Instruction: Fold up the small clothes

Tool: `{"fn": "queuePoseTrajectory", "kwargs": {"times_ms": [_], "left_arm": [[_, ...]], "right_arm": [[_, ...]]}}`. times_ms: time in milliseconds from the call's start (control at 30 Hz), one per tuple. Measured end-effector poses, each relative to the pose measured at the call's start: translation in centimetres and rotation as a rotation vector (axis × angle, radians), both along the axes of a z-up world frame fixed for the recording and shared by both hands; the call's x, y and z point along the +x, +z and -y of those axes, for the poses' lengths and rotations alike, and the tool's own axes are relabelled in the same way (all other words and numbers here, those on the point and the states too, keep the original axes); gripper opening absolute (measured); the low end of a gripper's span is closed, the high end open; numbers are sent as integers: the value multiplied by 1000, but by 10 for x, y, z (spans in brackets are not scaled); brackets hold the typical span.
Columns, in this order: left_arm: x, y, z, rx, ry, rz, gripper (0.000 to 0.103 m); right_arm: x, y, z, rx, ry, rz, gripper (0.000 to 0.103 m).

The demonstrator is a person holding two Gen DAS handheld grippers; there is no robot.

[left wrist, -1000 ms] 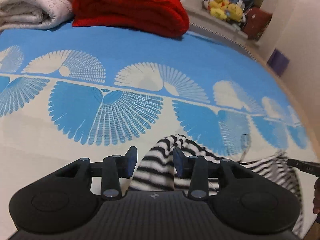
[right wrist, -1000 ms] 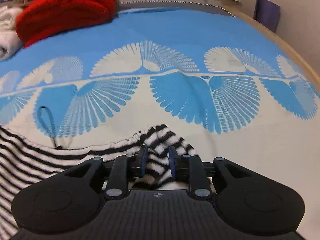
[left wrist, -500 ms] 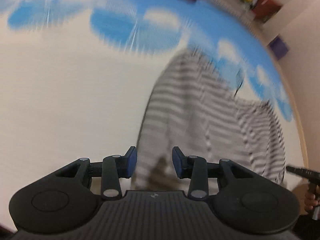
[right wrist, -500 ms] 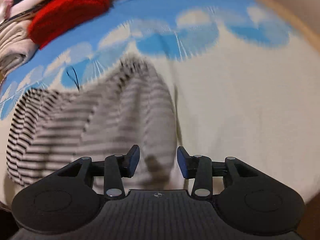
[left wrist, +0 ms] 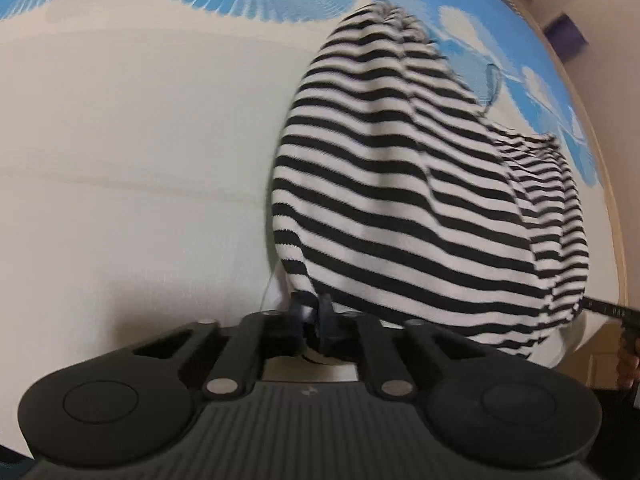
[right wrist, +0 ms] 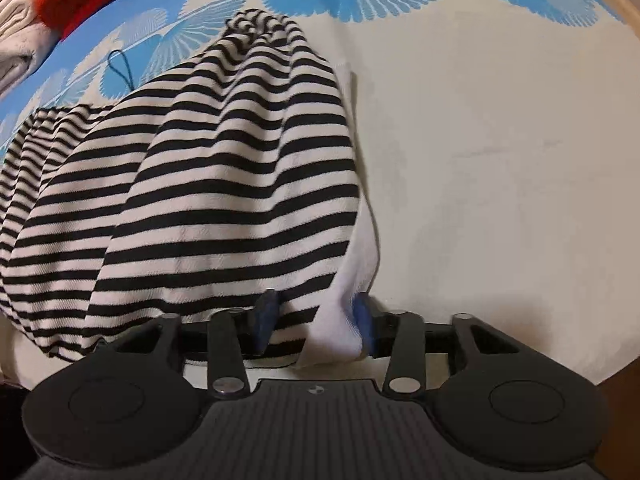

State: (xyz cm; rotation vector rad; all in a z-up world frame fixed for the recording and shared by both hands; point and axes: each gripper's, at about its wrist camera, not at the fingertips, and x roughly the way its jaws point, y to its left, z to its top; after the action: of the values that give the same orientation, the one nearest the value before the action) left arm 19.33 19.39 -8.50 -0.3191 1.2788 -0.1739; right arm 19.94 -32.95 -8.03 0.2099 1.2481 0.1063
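Note:
A black-and-white striped garment (left wrist: 400, 184) lies on the bed, bunched toward the blue pattern. My left gripper (left wrist: 310, 314) is shut on its near left corner at the bed's front edge. In the right wrist view the same garment (right wrist: 208, 184) spreads to the left, with a white edge (right wrist: 356, 264) running down its right side. My right gripper (right wrist: 316, 316) stands open around the near right corner, its blue pads on either side of the cloth.
The bedspread (left wrist: 120, 160) is cream near me and blue with white fan shapes farther off. A red folded blanket (right wrist: 76, 4) and a pale one (right wrist: 16, 40) lie far left. A thin dark cord loop (right wrist: 120, 70) lies behind the garment.
Both grippers let go of the far edge, pulled back toward the near edge of the garment. My left gripper has shut on the near corner; my right is open around the other corner.

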Motion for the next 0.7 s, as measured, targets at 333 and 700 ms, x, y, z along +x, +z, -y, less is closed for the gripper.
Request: {"fn": "queuePoseTrajectory", "kwargs": {"times_ms": [333, 700], "left_arm": [[-38, 33, -38, 29, 63, 54, 2], [-53, 46, -22, 119, -70, 67, 7]], "right_arm": [[-24, 58, 42, 86, -178, 265, 8], [-24, 30, 35, -71, -141, 62, 4]]}}
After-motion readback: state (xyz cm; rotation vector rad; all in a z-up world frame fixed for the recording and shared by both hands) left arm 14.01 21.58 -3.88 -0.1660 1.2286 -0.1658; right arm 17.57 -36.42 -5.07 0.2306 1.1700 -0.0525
